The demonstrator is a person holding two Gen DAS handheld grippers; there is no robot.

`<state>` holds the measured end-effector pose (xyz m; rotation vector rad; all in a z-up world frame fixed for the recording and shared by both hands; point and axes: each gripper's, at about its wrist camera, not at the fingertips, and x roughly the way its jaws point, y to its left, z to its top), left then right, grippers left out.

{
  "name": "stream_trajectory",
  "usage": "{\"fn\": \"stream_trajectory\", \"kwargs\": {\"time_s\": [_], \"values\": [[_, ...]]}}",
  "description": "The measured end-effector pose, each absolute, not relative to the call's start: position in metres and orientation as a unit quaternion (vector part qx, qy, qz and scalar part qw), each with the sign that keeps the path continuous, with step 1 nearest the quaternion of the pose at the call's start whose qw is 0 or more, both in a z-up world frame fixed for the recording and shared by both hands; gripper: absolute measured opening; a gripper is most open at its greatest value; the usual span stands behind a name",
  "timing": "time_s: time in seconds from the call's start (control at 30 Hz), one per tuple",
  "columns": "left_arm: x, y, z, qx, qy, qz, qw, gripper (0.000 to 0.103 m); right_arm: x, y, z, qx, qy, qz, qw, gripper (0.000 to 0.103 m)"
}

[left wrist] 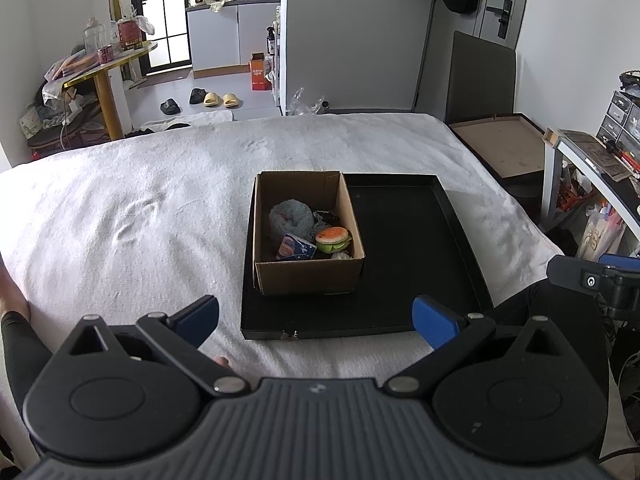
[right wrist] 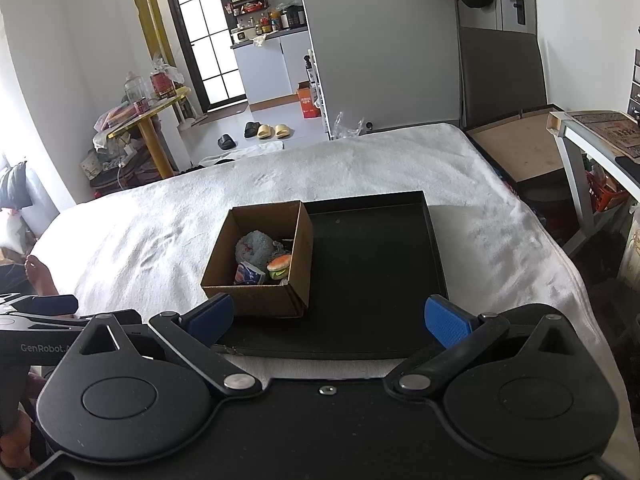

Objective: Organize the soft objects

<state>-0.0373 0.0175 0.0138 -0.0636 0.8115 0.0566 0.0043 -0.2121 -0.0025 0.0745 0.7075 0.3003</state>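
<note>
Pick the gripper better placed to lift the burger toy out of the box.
Left, narrowly. The left gripper is open and faces the cardboard box head-on, with the burger toy straight ahead; the right gripper sees it off-centre.

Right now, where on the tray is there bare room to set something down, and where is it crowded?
The black tray is bare to the right of the cardboard box, out to its right rim, plus a strip between box and near rim. The box sits at the tray's left side and is crowded: grey plush, burger toy, blue-and-white packet. Both grippers, left and right, are open and empty.
</note>
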Motion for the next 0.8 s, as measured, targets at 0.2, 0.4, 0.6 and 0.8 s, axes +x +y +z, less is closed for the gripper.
{"fn": "stream_trajectory", "kwargs": {"time_s": [0.2, 0.4, 0.6, 0.8], "values": [[-0.0384, 0.0166, 0.0143, -0.030, 0.394, 0.025, 0.918, 0.102, 0.0038, -0.2127, -0.0032, 0.033, 0.344, 0.146, 0.927, 0.103], [-0.0384, 0.0174, 0.0139, -0.030, 0.394, 0.026, 0.918, 0.102, 0.0042, -0.2126, -0.0035, 0.032, 0.347, 0.147, 0.926, 0.103], [-0.0382, 0.0175, 0.0142, -0.031, 0.395, 0.026, 0.918, 0.102, 0.0037, -0.2122, -0.0053, 0.030, 0.349, 0.146, 0.925, 0.103], [-0.0376, 0.0178, 0.0135, -0.032, 0.396, 0.025, 0.918, 0.102, 0.0030, -0.2113, -0.0070, 0.026, 0.353, 0.146, 0.924, 0.103]]}}
